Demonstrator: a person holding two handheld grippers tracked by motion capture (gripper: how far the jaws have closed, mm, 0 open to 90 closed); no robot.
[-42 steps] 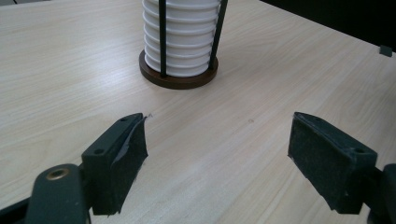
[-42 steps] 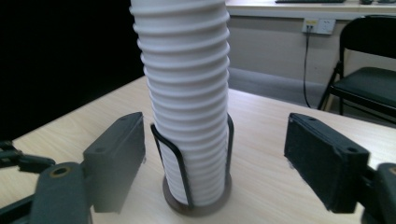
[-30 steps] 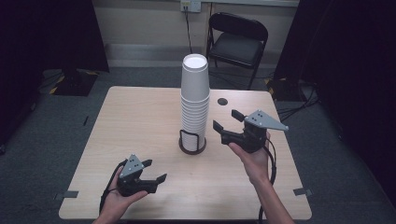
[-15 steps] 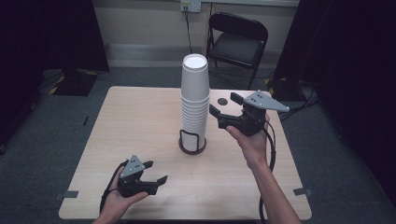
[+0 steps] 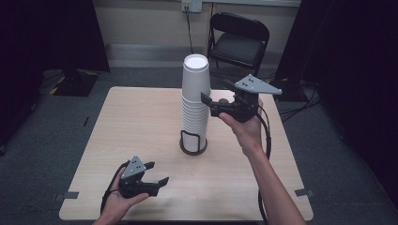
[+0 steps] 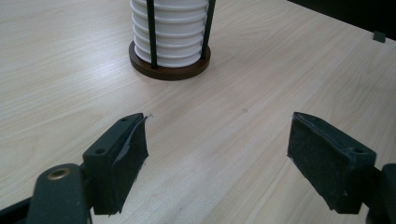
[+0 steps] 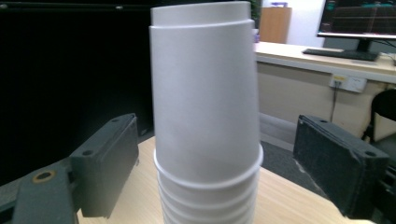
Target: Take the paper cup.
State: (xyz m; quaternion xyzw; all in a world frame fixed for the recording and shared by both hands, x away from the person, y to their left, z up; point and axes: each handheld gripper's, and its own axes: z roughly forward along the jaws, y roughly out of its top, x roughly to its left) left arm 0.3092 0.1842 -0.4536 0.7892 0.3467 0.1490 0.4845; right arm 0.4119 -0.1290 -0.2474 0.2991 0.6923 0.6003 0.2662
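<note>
A tall stack of upside-down white paper cups [image 5: 195,101] stands mid-table in a wire holder with a dark round base [image 5: 193,148]. My right gripper [image 5: 214,97] is held up beside the stack's upper part, open. In the right gripper view the top cup [image 7: 205,98] sits between the pads [image 7: 109,164], with a gap on each side. My left gripper [image 5: 156,173] rests low near the table's front edge, open and holding nothing. The left gripper view has the open left gripper [image 6: 219,158] facing the cup stack's bottom [image 6: 169,32] and the holder base [image 6: 168,71] farther off.
The light wooden table [image 5: 136,122] is bare to the left of and in front of the holder. A black folding chair [image 5: 239,40] stands behind the table's far edge. Dark curtains hang on both sides.
My right gripper has risen and moved in toward the stack, from beside its lower part to around the top cup. The left gripper has stayed put.
</note>
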